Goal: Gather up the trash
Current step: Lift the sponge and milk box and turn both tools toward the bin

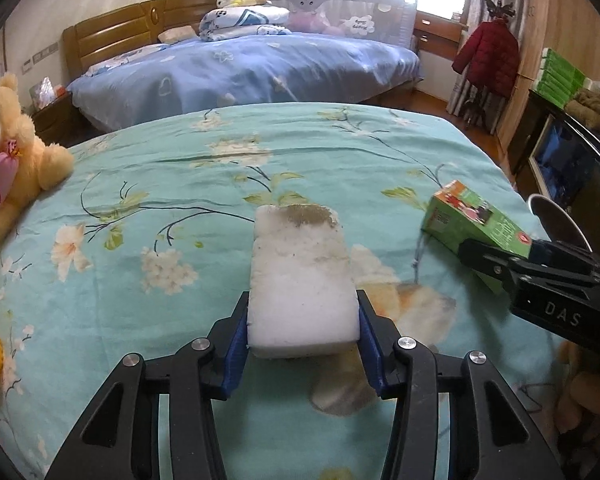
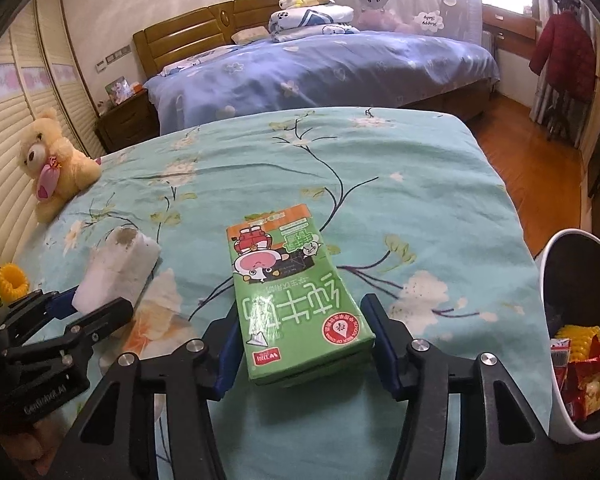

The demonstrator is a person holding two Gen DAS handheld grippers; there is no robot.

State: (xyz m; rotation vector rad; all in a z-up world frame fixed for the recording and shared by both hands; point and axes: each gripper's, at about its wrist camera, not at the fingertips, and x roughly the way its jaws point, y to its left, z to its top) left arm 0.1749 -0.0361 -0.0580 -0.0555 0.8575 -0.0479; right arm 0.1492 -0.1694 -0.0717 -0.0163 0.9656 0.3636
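Observation:
My left gripper (image 1: 303,316) is shut on a dirty white foam block (image 1: 300,276) and holds it over the teal flowered bed cover (image 1: 160,184). The block also shows in the right wrist view (image 2: 116,268), at the left. My right gripper (image 2: 304,320) is shut on a green milk carton (image 2: 292,296), held flat over the cover. The carton shows at the right of the left wrist view (image 1: 476,224). A white trash bin (image 2: 556,364) with red and yellow snack wrappers inside stands at the right edge, just right of my right gripper.
A yellow teddy bear (image 2: 52,160) sits at the bed's left edge against louvred doors. A yellow ring toy (image 2: 12,284) lies near the left. A second bed with a blue cover (image 2: 320,68) lies beyond. Wooden floor (image 2: 540,168) is on the right.

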